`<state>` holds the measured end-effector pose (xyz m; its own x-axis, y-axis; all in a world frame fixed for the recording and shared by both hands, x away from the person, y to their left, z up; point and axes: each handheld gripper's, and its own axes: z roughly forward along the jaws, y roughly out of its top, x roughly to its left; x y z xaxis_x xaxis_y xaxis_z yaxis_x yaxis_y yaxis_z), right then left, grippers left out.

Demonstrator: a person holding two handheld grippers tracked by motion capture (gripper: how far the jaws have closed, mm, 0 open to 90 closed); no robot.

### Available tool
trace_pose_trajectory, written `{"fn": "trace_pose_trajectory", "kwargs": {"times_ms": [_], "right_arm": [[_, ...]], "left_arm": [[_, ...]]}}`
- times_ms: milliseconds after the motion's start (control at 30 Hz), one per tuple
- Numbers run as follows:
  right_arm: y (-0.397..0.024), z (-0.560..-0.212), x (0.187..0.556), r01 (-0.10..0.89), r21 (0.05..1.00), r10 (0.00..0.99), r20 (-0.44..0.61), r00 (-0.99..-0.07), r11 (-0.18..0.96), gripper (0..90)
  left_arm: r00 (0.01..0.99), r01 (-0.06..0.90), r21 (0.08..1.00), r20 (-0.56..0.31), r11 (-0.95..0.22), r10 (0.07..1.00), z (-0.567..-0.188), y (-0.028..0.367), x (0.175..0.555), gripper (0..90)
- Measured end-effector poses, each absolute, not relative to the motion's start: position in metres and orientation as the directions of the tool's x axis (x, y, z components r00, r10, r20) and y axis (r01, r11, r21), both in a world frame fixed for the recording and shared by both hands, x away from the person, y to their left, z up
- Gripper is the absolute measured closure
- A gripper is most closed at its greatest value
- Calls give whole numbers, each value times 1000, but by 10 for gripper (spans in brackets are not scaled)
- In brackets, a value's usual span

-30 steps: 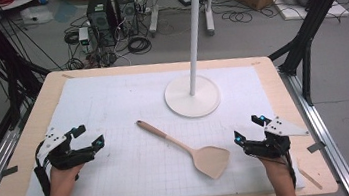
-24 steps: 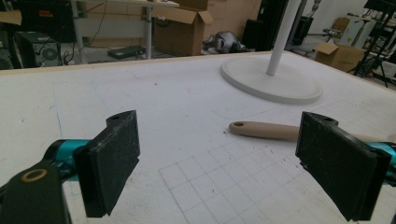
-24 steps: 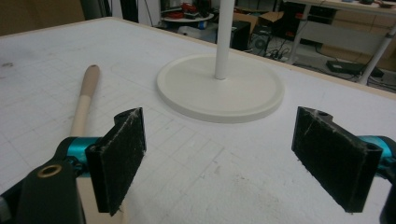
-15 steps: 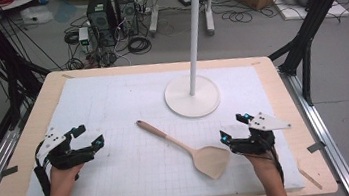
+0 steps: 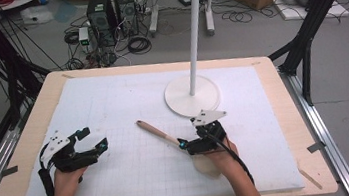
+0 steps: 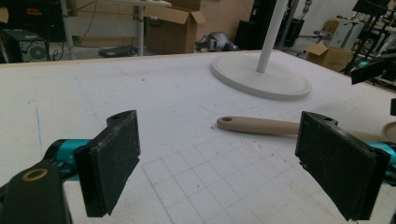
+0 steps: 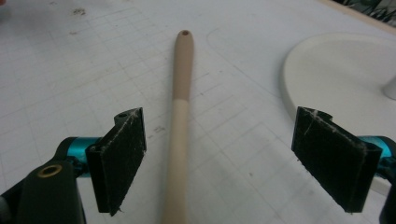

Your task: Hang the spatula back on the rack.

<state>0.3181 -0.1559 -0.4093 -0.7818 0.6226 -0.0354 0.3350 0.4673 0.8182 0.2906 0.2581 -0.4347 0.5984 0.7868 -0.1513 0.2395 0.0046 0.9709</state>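
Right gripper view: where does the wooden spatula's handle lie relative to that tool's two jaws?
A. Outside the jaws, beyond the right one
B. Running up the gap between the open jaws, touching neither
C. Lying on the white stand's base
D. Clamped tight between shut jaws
B: the wooden spatula's handle runs up the middle of the gap, while the right tool has its jaws wide apart with bare mat on both sides of the handle.

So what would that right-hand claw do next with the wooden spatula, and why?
Probably lower a little and close. In the right gripper view the right gripper is open, with one of its fingers on each side of the wooden spatula, whose handle lies flat on the white mat, not yet gripped.
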Motion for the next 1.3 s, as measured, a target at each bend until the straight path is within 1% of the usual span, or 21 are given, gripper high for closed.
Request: {"fn": "trace_pose_trajectory", "kwargs": {"times_ms": [133, 267, 333, 400, 467, 533, 633, 700, 733, 833, 967, 1100, 1167, 1233, 1300], "right_arm": [[-139, -413, 325, 355, 770, 594, -38, -804, 530, 168], [-127, -425, 333, 391, 704, 575, -29, -818, 592, 176], [-123, -430, 336, 415, 675, 573, -15, -819, 610, 210], [-121, -434, 337, 411, 656, 561, -22, -828, 633, 249], [-121, -433, 338, 413, 653, 559, -19, -829, 634, 280], [-121, -433, 338, 421, 650, 564, -14, -825, 632, 339], [-120, -434, 339, 428, 639, 560, -5, -829, 640, 374], [-118, -435, 340, 416, 629, 544, -14, -839, 657, 433], [-117, -435, 339, 416, 629, 541, -9, -841, 657, 453], [-116, -434, 338, 414, 622, 526, 5, -851, 664, 551], [-116, -433, 339, 431, 617, 535, 20, -845, 658, 593], [-118, -433, 340, 449, 615, 551, 28, -834, 648, 689], [-118, -432, 340, 439, 615, 541, 24, -840, 655, 740], [-116, -432, 339, 439, 611, 544, 17, -839, 658, 751], [-116, -431, 340, 454, 605, 548, 34, -836, 654, 769]], "left_arm": [[600, 239, 971, -152, 5, 785, -436, 258, 290, 144], [605, 246, 969, -157, 5, 781, -438, 256, 291, 145], [609, 246, 969, -152, -3, 779, -438, 255, 291, 147], [609, 249, 969, -159, 2, 777, -439, 254, 291, 148], [611, 247, 969, -156, 1, 776, -439, 253, 292, 150], [615, 249, 969, -156, -2, 773, -439, 253, 292, 151], [615, 250, 968, -158, -1, 773, -439, 252, 292, 152], [615, 251, 968, -158, -2, 773, -439, 252, 292, 153], [614, 250, 968, -157, -2, 774, -439, 252, 292, 154], [614, 252, 968, -159, -2, 773, -439, 253, 292, 156], [612, 253, 967, -157, -3, 775, -439, 254, 292, 156], [613, 253, 967, -157, -5, 775, -439, 255, 292, 158], [610, 254, 967, -155, -7, 777, -439, 255, 292, 158], [609, 256, 967, -157, -6, 777, -439, 255, 292, 158], [611, 258, 966, -157, -8, 776, -440, 254, 292, 159]]}}
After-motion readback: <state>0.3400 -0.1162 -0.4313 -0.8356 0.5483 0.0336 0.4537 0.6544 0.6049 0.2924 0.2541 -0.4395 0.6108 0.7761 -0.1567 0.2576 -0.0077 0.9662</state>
